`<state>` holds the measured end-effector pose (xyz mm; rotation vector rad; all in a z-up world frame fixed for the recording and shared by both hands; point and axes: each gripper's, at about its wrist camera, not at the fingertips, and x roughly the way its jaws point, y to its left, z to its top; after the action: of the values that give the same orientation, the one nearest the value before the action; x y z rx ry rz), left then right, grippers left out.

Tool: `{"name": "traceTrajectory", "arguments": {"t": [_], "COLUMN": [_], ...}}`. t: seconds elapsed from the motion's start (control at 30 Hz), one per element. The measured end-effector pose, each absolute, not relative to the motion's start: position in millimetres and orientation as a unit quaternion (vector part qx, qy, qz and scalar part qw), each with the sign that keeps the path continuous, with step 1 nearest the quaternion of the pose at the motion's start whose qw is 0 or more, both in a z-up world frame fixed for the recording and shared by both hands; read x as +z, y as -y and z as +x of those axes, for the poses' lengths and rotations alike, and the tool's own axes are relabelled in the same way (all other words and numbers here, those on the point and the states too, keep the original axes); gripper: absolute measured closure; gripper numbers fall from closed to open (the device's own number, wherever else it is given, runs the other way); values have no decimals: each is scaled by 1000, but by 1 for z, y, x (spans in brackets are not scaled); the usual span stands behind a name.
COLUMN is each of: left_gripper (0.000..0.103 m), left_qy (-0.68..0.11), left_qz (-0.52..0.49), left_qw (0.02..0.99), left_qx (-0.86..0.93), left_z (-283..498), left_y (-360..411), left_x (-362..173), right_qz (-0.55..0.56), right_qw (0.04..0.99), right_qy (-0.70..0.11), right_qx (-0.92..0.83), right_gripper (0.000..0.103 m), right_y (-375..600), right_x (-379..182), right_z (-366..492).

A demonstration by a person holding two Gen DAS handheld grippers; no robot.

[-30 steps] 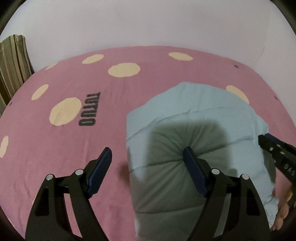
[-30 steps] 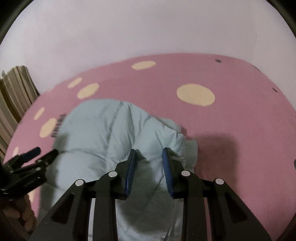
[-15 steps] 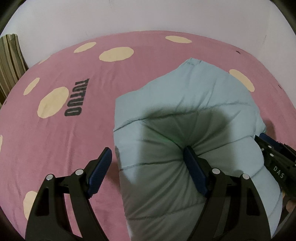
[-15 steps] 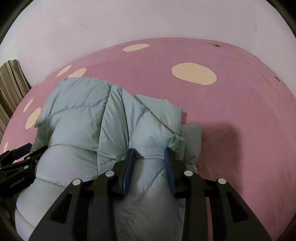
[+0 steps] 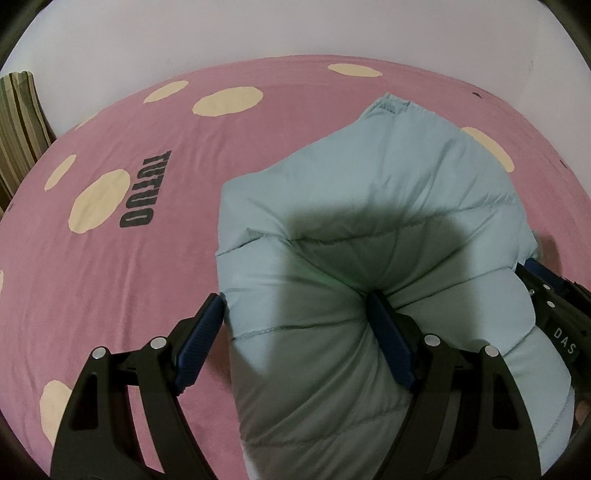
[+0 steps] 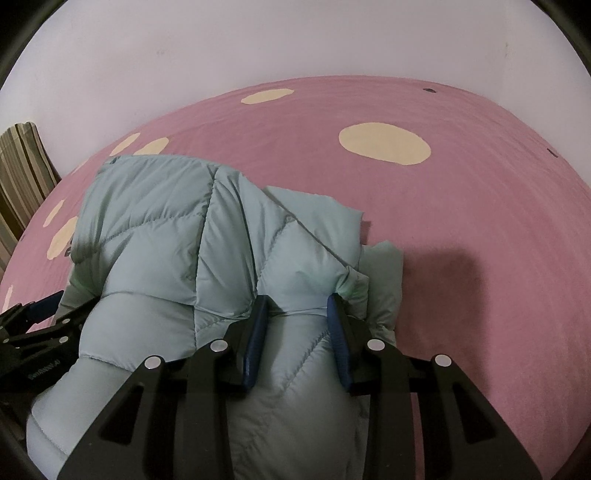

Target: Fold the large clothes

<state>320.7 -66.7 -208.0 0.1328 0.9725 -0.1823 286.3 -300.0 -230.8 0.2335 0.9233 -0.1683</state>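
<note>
A puffy pale blue jacket (image 5: 369, 206) lies folded in a bundle on the pink spotted bed sheet (image 5: 110, 280). My left gripper (image 5: 297, 306) is spread wide around the bundle's left part. Its right finger (image 5: 384, 328) dents the padding, while the left pad only meets the jacket's edge without squeezing it. In the right wrist view the jacket (image 6: 155, 221) fills the middle, and my right gripper (image 6: 297, 304) is shut on a thick fold near its right edge, the fabric puckering at both pads. Each gripper shows at the border of the other's view: right gripper (image 5: 554, 306), left gripper (image 6: 33, 332).
The sheet carries cream dots and dark "TUTUO" lettering (image 5: 138, 192) left of the jacket. A striped cushion (image 5: 18, 122) stands at the far left edge against the white wall (image 5: 295, 26). Pink sheet stretches right of the jacket (image 6: 480, 221).
Both grippers have come down with the jacket. The bundle has settled onto the sheet and looms larger, and its left edge now reaches the left gripper's left pad.
</note>
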Motion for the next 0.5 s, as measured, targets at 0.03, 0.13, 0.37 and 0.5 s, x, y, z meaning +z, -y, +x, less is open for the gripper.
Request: {"name": "traceTrajectory", "arguments": {"t": [0.03, 0.13, 0.37, 0.5], "left_gripper": [23, 23, 23, 23], "left_qy": [-465, -453, -438, -429], "left_qz": [63, 57, 28, 8], "left_qw": [879, 885, 895, 900], "left_qx": [-88, -89, -83, -81], "left_z": [320, 316, 288, 263], "left_y": [66, 63, 45, 35], "left_x": [-207, -200, -176, -161], "right_qz": [112, 119, 141, 146], "right_qw": [887, 893, 895, 897], "right_qy": [-440, -427, -413, -405], "right_qx": [-81, -78, -96, -98], "right_gripper": [69, 67, 36, 36], "right_y": [300, 302, 306, 300], "right_x": [-229, -224, -194, -177], "right_z": [285, 280, 255, 230]}}
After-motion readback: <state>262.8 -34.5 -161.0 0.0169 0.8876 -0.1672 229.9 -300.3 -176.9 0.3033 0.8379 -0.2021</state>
